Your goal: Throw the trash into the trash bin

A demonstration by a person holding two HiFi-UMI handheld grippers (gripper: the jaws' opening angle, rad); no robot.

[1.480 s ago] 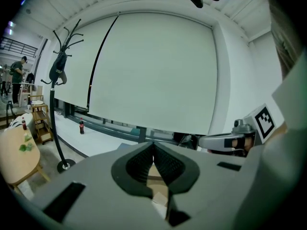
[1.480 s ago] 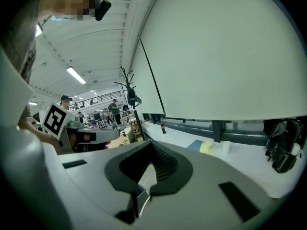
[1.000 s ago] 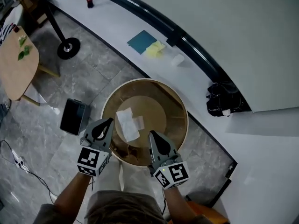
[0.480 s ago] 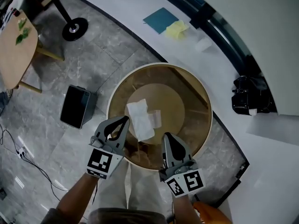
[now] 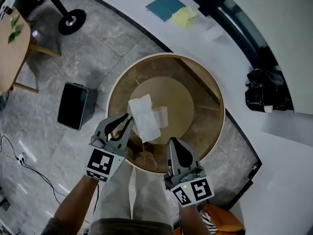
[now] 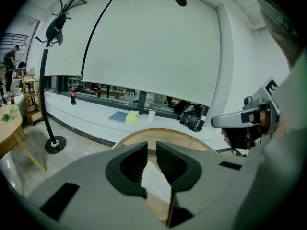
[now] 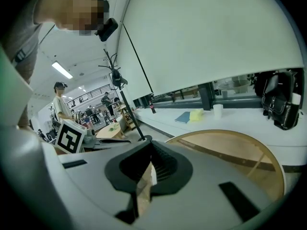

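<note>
The left claw is closed down to a hairline slit with nothing in it. The right claw has its jaws pressed together and is empty too. Over the last second both have sunk toward the bin, and their tips now sit over its near rim.

The tissue hasn't budged in that time. It lies on the bin's floor as it did a moment ago, below and just past the left claw's tip, and neither claw holds it. From where I stand the throw looks already made, and this lowering reads as hands coming to rest rather than a new reach.

The tissue is a longish sheet lying flat. Its long axis runs from the near side of the bin toward the far side, with the far end leaning left and the near end right. A smaller scrap sits against its right edge. Past the bin curves the white desk.
</note>
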